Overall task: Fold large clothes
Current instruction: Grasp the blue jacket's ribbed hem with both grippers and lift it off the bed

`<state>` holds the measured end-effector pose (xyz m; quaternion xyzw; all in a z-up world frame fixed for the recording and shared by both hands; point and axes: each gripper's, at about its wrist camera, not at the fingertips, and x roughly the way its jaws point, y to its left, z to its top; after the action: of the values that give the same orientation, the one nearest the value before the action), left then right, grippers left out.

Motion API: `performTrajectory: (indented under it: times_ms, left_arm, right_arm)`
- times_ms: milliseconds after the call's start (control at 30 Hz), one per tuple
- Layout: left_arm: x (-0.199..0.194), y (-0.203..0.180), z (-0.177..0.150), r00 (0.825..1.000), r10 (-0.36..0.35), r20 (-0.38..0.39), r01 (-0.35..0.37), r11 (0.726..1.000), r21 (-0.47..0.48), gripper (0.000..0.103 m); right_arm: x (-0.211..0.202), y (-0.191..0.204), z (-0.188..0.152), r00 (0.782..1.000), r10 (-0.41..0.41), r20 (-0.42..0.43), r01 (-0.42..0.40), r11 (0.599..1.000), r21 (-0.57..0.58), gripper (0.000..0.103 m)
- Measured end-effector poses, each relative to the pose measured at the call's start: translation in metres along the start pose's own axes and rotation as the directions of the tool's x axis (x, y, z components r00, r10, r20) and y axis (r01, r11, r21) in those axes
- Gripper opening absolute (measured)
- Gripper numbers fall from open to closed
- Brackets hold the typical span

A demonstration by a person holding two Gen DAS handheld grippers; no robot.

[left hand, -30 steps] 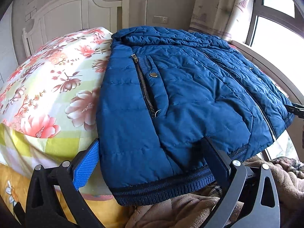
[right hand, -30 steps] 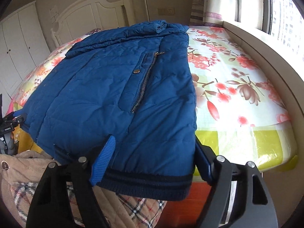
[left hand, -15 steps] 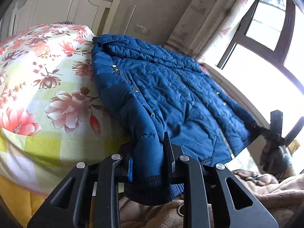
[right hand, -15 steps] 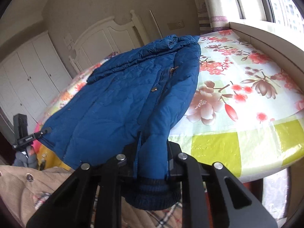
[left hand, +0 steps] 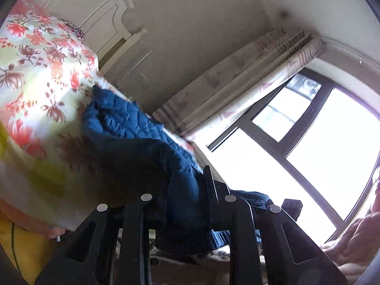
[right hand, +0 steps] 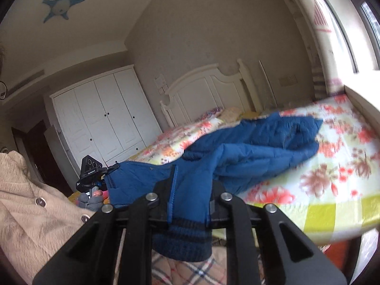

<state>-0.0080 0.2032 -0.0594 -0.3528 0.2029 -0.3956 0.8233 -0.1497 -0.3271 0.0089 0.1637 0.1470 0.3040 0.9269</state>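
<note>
We are gripping the blue quilted jacket (right hand: 256, 147) at its dark ribbed hem (right hand: 182, 242) with both tongs. The left tongs (left hand: 182, 204) are clamped on one bunched corner of the hem, and the jacket fabric is running forward from between their fingers up onto the bed (left hand: 42, 90). The right tongs (right hand: 190, 199) are clamped on the other hem corner, with the knit band hanging just below their fingers. The near half of the jacket is hanging lifted off the bed between the two tongs, while its far half, ahead of the right tongs, is lying rumpled on the floral bedspread (right hand: 337, 166).

In the right wrist view, we are seeing the left tongs (right hand: 111, 168) to the left of the right tongs, pinching the jacket edge, with a gloved hand (right hand: 91, 198) under them. A beige fleece garment with buttons (right hand: 26, 204) is filling the space at lower left of the right tongs, and plaid fabric (right hand: 190, 270) is showing beneath them.

Beyond the jacket, a white headboard (right hand: 209, 87) is standing at the far end of the bed, with a white wardrobe (right hand: 104, 116) to its left. To the right of the left tongs, a curtain (left hand: 249, 80) is hanging beside a bright window (left hand: 308, 142).
</note>
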Motion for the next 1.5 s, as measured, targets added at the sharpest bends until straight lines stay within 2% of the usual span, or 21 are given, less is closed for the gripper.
performTrajectory:
  times_ms: [133,233,333,433,467,500,533,567,667,733,833,900,1167,1200,1233,1267,1300,1333,1400,1433,1500]
  left_arm:
    - [0.038,-0.008,0.068,0.999,-0.005,0.034,0.004,1.000,0.025,0.020]
    - [0.097,-0.004,0.122,0.998,0.066,0.012,-0.066,0.997,0.032,0.021]
    - [0.170,0.029,0.172,0.985,0.164,-0.049,-0.166,0.985,-0.046,0.025]
    - [0.223,0.084,0.198,0.971,0.196,-0.139,-0.221,0.955,-0.197,0.036]
    - [0.236,0.112,0.209,0.969,0.198,-0.149,-0.235,0.927,-0.291,0.043]
    - [0.236,0.129,0.214,0.969,0.212,-0.125,-0.243,0.907,-0.345,0.062]
    - [0.230,0.141,0.219,0.968,0.237,-0.087,-0.252,0.890,-0.380,0.079]
    - [0.220,0.156,0.227,0.962,0.273,-0.031,-0.261,0.872,-0.414,0.082]
    - [0.208,0.169,0.247,0.937,0.348,-0.013,-0.329,0.873,-0.359,0.083]
    - [0.218,0.161,0.255,0.902,0.428,-0.058,-0.431,0.884,-0.182,0.083]
    - [0.242,0.159,0.249,0.885,0.439,-0.154,-0.448,0.894,-0.027,0.084]
    - [0.261,0.163,0.234,0.877,0.422,-0.230,-0.429,0.903,0.021,0.090]
    - [0.309,0.183,0.188,0.770,0.494,-0.404,-0.464,0.868,0.177,0.090]
    - [0.314,0.187,0.183,0.763,0.493,-0.419,-0.462,0.868,0.180,0.089]
    - [0.318,0.189,0.177,0.761,0.492,-0.423,-0.456,0.869,0.191,0.074]
    - [0.319,0.187,0.174,0.763,0.500,-0.411,-0.455,0.866,0.208,0.060]
    - [0.318,0.185,0.171,0.757,0.534,-0.377,-0.480,0.846,0.235,0.041]
    - [0.312,0.182,0.168,0.762,0.555,-0.333,-0.496,0.831,0.252,0.026]
    - [0.296,0.169,0.168,0.780,0.562,-0.275,-0.500,0.824,0.267,0.013]
    - [0.285,0.160,0.165,0.801,0.544,-0.248,-0.480,0.833,0.276,0.009]
    - [0.269,0.138,0.162,0.815,0.544,-0.201,-0.474,0.825,0.308,0.009]
  right_arm:
    - [0.032,-0.015,0.073,0.997,-0.051,0.057,0.051,0.999,0.004,0.018]
    - [0.083,-0.046,0.121,0.992,-0.116,0.059,0.113,0.993,0.037,0.018]
    - [0.145,-0.112,0.148,0.981,-0.196,-0.001,0.192,0.960,0.202,0.022]
    - [0.195,-0.191,0.143,0.981,-0.178,-0.083,0.196,0.873,0.447,0.046]
    - [0.203,-0.221,0.135,0.988,-0.136,-0.078,0.157,0.823,0.546,0.075]
    - [0.204,-0.244,0.128,0.991,-0.123,-0.048,0.126,0.771,0.624,0.091]
    - [0.195,-0.262,0.120,0.987,-0.163,0.007,0.116,0.732,0.671,0.091]
    - [0.186,-0.274,0.117,0.981,-0.190,0.047,0.108,0.724,0.681,0.091]
    - [0.168,-0.287,0.119,0.962,-0.271,0.036,0.191,0.761,0.620,0.091]
    - [0.172,-0.285,0.123,0.935,-0.346,-0.077,0.338,0.806,0.486,0.091]
    - [0.197,-0.287,0.120,0.893,-0.392,-0.222,0.447,0.834,0.324,0.091]
    - [0.218,-0.286,0.116,0.869,-0.402,-0.288,0.471,0.851,0.233,0.091]
    - [0.308,-0.257,0.114,0.760,-0.437,-0.482,0.458,0.885,-0.080,0.091]
    - [0.320,-0.257,0.111,0.737,-0.444,-0.510,0.455,0.883,-0.113,0.090]
    - [0.325,-0.255,0.108,0.721,-0.449,-0.527,0.452,0.882,-0.133,0.087]
    - [0.328,-0.252,0.105,0.717,-0.449,-0.534,0.444,0.884,-0.147,0.066]
    - [0.328,-0.246,0.102,0.729,-0.452,-0.514,0.433,0.886,-0.165,0.033]
    - [0.324,-0.241,0.101,0.739,-0.475,-0.479,0.441,0.877,-0.190,0.017]
    - [0.308,-0.227,0.099,0.748,-0.527,-0.403,0.476,0.850,-0.226,0.007]
    - [0.296,-0.217,0.098,0.764,-0.535,-0.362,0.482,0.845,-0.232,0.007]
    - [0.271,-0.200,0.099,0.794,-0.532,-0.295,0.488,0.847,-0.212,0.006]
